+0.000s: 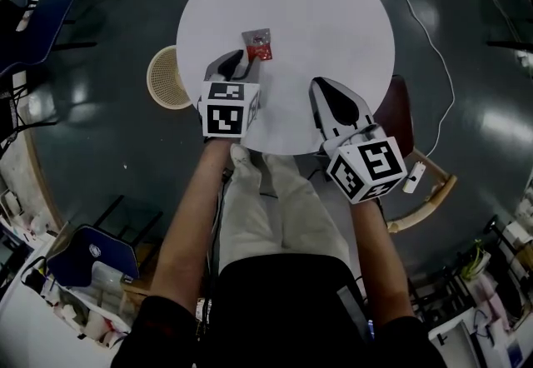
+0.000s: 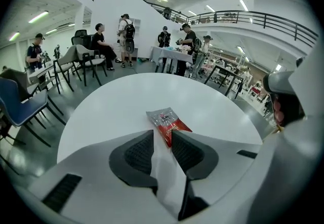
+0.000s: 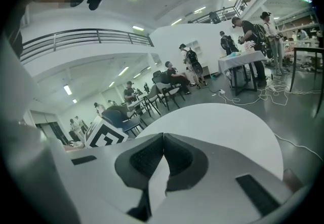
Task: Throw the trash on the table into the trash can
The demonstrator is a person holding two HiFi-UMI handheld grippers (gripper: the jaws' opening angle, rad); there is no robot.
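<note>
Left gripper view: the left gripper (image 2: 162, 139) has its jaws narrowly apart, flanking the near end of 1 red-and-silver wrapper (image 2: 166, 120) lying ungripped on the desk (image 2: 121, 96). The right gripper (image 3: 163, 139) has its jaws together and empty. Gripping the wrapper and carrying it to the trash can (image 1: 166, 77), left of the desk, both remain.

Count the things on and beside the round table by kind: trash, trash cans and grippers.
Snack wrapper: 1
Trash can: 1
Grippers: 2, the left gripper and the right gripper
Total: 4
</note>
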